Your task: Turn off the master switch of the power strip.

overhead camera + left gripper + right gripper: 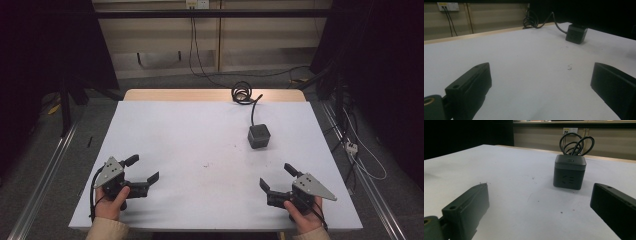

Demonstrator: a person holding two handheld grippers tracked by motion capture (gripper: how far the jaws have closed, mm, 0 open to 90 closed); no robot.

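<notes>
Approach to the cube power socket (259, 135) on the white surface (190, 130).
Both tools, left (145, 173) and right (276, 176), gape empty; the right is nearer, so square its jaws to the cube's flat sides, clear of the cable (243, 93).

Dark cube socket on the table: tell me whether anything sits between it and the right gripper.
Nothing visible does. The right gripper, jaws open and empty, faces the cube socket across bare white table. Its coiled cable lies behind the cube, near the far edge.

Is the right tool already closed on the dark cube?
No, the right tool is open and well short of the dark cube, which sits alone on the white table.
</notes>
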